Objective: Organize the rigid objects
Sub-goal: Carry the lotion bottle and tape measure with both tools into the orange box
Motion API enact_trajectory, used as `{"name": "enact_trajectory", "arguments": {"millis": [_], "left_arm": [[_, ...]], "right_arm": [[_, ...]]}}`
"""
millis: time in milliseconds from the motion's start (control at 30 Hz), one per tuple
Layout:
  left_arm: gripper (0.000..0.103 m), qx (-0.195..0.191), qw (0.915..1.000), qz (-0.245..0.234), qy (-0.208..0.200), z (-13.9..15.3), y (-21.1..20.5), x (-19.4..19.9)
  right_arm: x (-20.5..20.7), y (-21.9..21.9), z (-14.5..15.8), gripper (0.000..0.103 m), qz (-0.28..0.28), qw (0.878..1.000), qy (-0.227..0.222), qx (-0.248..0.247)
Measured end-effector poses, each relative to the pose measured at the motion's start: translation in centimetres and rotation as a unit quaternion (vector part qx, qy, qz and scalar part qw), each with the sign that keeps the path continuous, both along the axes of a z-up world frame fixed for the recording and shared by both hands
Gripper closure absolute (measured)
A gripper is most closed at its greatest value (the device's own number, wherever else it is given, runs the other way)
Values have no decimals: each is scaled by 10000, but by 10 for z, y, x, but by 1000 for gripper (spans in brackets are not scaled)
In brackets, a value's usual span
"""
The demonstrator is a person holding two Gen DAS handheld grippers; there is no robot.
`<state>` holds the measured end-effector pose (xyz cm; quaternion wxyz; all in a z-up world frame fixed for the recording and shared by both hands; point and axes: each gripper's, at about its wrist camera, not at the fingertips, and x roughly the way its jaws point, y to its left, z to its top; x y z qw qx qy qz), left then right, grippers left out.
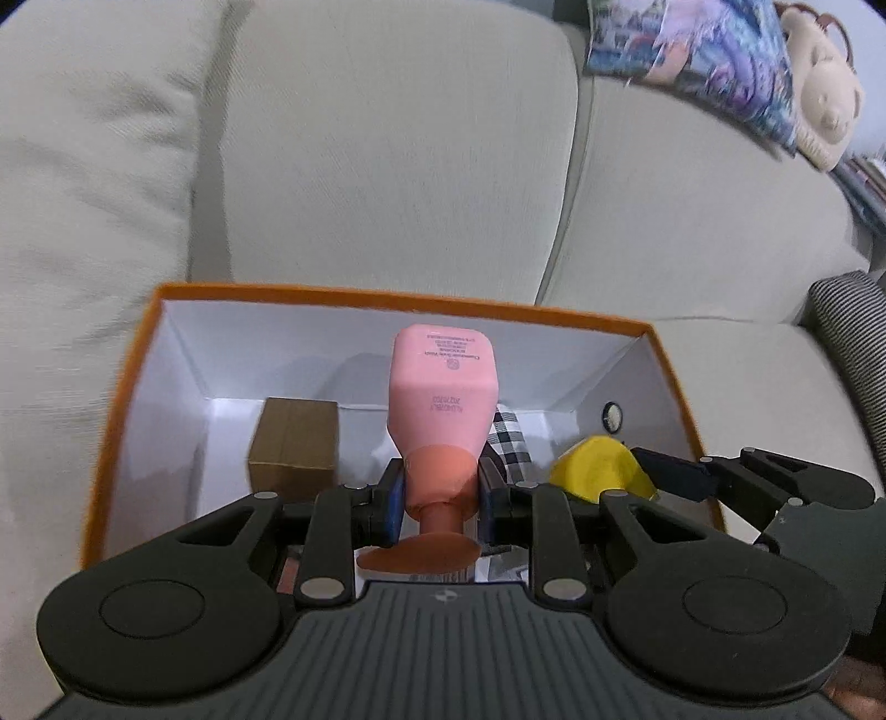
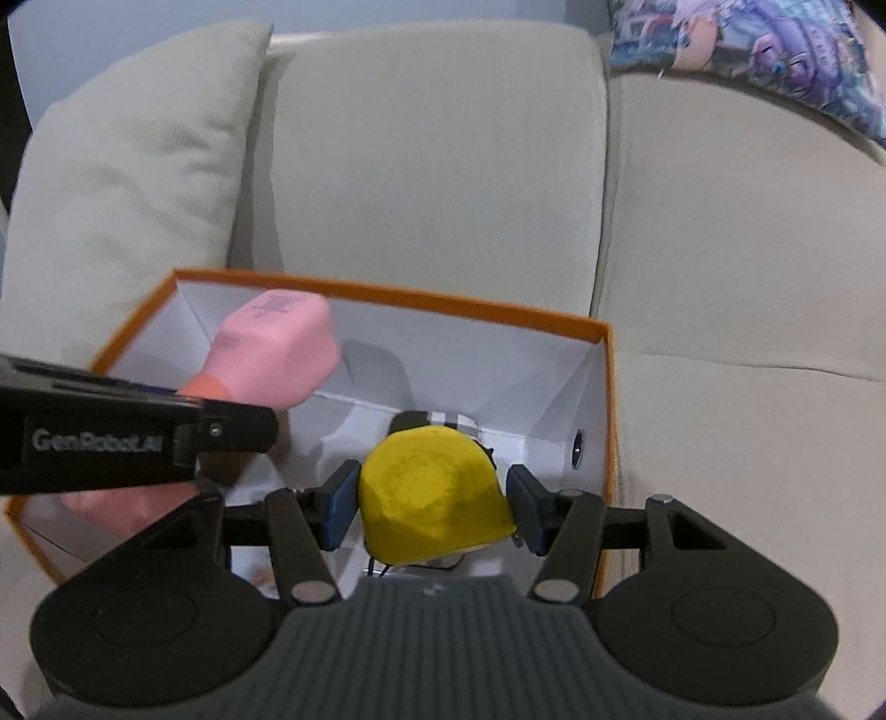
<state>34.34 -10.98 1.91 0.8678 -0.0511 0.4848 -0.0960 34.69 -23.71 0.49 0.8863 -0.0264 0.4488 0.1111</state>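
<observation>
Left wrist view shows an orange box with white walls inside, sitting on a pale sofa. At the left inside the box stands a small brown cardboard box. In the middle, the left gripper has its two blue pads pressed tight on the orange neck of a pink bottle. The bottle is upside down, with its flat bottom pointing away and its round orange cap close to the camera. It hangs over the inside of the box. Behind it peeks a black and white checked thing. To the right sits a yellow lump, with the right gripper reaching in beside it.

The right wrist view shows the pink bottle at the left, held by the left gripper's dark arm. In the middle, the yellow lump sits between the right gripper's pads. The left pad touches it. The right pad looks just apart from it, so I cannot tell if the grip is tight. The lump is over the box's right part. A colourful picture pillow lies far right on the sofa.
</observation>
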Motion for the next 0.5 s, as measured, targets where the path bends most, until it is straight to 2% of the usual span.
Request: {"name": "enact_trajectory", "arguments": {"millis": [233,500], "left_arm": [[74,184,9995,-69,244,-24,-12,22],[74,232,9977,23,638,-51,-11,33]], "right_arm": [[13,17,-14,44,424,9975,148,-537],[16,30,-24,45,878,9925,350,-771]]}}
